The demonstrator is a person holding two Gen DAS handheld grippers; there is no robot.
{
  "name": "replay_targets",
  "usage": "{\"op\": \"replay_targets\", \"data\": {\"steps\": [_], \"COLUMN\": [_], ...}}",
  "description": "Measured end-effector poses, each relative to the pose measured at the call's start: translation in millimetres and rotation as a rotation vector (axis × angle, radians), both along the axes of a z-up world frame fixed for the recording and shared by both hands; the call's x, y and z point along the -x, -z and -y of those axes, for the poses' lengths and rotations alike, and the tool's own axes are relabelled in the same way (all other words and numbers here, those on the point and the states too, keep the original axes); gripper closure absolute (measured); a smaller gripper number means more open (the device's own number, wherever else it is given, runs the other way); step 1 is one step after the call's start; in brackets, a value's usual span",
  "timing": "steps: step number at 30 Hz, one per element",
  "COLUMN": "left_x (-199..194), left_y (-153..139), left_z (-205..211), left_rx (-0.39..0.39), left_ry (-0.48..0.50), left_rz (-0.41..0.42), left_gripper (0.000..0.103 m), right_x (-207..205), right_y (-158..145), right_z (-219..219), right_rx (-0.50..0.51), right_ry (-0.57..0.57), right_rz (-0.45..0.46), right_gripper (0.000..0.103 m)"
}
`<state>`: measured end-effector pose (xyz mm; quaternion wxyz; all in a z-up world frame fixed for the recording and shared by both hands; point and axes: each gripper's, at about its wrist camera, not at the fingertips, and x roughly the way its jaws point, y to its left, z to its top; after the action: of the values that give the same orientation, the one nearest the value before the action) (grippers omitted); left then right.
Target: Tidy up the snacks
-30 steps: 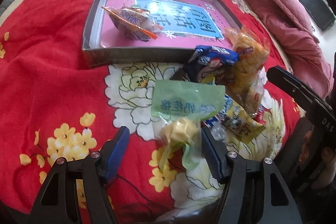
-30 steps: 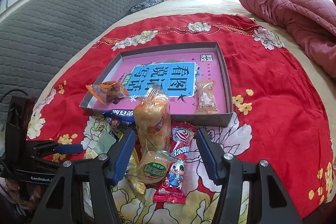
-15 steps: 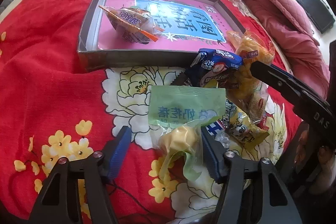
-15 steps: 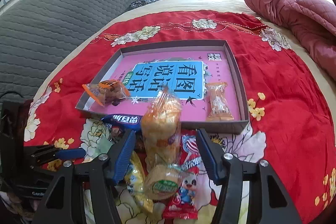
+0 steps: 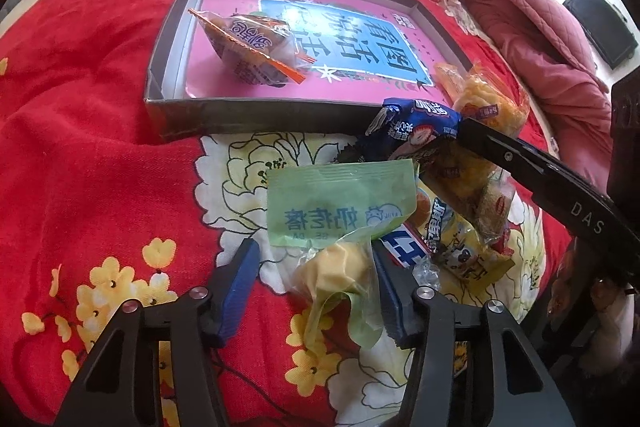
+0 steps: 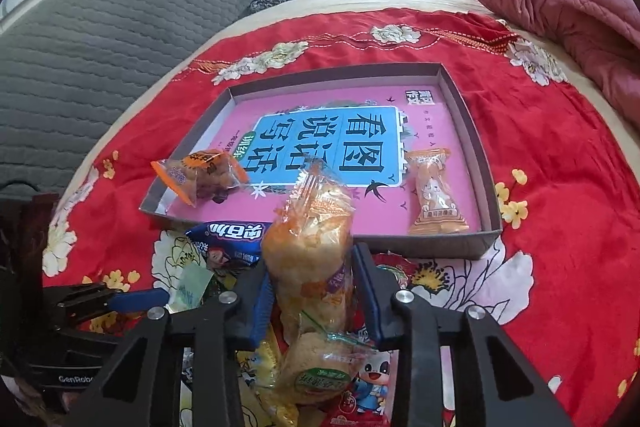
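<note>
On the bed, a red floral blanket [image 6: 560,187] carried a shallow cardboard box tray [image 6: 486,163] with a pink and blue printed bottom. Inside the tray: an orange-edged snack packet [image 6: 200,175] at near left, and an orange candy-style packet [image 6: 434,193] at near right, well apart from each other. Just in front of the tray's near wall lay a loose pile of snacks. Right gripper [image 6: 312,295] had its jaws closed in on an orange rice-cracker pack [image 6: 310,255], both blue pads pressing its sides, pack standing upright and tilted slightly, top end overlapping the tray's near wall in view. Below it, a round cake in clear wrap with green label [image 6: 320,375] and a red cartoon packet [image 6: 372,391]. A dark blue snack packet [image 6: 224,243] sat left of the cracker pack, touching the tray wall.

Left gripper [image 5: 312,279] had jaws wide apart, holding nothing; a pale green packet [image 5: 340,203] with a yellow cake [image 5: 334,269] inside lay between the pads, its right side against the right pad [image 5: 386,291], left pad clear of it. Dark blue packet [image 5: 416,127] and yellow packets [image 5: 464,251] lay just right of it. Pink quilt [image 6: 560,7] bunched at far right.
</note>
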<state>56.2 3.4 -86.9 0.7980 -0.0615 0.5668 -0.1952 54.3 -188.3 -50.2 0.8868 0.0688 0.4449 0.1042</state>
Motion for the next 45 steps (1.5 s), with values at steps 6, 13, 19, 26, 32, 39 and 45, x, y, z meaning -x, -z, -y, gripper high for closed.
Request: {"op": "replay_targets", "data": {"steps": [6, 13, 19, 26, 32, 39, 45], "left_x": [0.5, 3.5, 4.9, 11.2, 16.4, 16.3, 15.6], "left_y": [-1.8, -11.0, -16.5, -26.4, -37.8, -53.4, -58.3], "left_z": [1.0, 1.9, -3.7, -13.5, -16.8, -19.9, -20.1], "left_rx": [0.026, 0.061, 0.073, 0.066, 0.056, 0.037, 0.014], "left_ry": [0.011, 0.031, 0.015, -0.011, -0.043, -0.072, -0.102], "left_rz": [0.001, 0.034, 0.051, 0.073, 0.107, 0.152, 0.163], "left_gripper": [0.062, 0.070, 0.070, 0.070, 0.070, 0.070, 0.070], "right_x": [2.0, 2.9, 3.3, 6.0, 8.3, 8.6, 4.2], "right_y": [-2.2, -9.7, -14.7, -22.9, -31.3, -38.1, -37.3], "right_z": [5.2, 24.6, 31.5, 32.7, 36.8, 47.1, 51.8], "right_rx": [-0.027, -0.140, -0.194, -0.212, -0.234, -0.270, -0.271], "right_ry": [0.002, 0.037, 0.052, 0.040, 0.036, 0.051, 0.056], "right_rz": [0.014, 0.037, 0.055, 0.085, 0.119, 0.144, 0.133], "right_gripper": [0.067, 0.068, 0.068, 0.068, 0.069, 0.072, 0.073]}}
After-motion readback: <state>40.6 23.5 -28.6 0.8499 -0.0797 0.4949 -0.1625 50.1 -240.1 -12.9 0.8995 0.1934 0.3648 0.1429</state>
